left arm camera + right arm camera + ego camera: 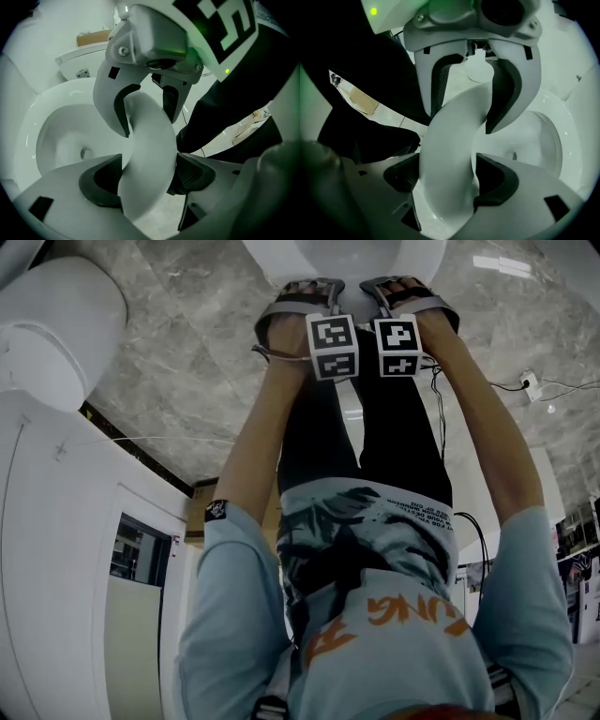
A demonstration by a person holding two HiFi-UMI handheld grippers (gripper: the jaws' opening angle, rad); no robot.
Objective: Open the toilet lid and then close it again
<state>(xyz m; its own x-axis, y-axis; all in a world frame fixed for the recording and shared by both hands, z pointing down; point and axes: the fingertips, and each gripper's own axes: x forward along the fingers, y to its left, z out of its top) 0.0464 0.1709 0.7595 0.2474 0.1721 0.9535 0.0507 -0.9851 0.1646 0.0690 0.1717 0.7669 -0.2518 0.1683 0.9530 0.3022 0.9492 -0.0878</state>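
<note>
At toilet rim (pixel 147 140) | left gripper (pixel 149 177): jaws wide, astride rim | right gripper (pixel 447 178): jaws wide, astride rim

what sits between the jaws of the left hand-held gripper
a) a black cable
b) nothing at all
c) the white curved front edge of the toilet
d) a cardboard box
c: in the left gripper view the white curved front edge of the toilet runs straight through the gap between the jaws of the left hand-held gripper, with the open bowl off to one side.
</note>
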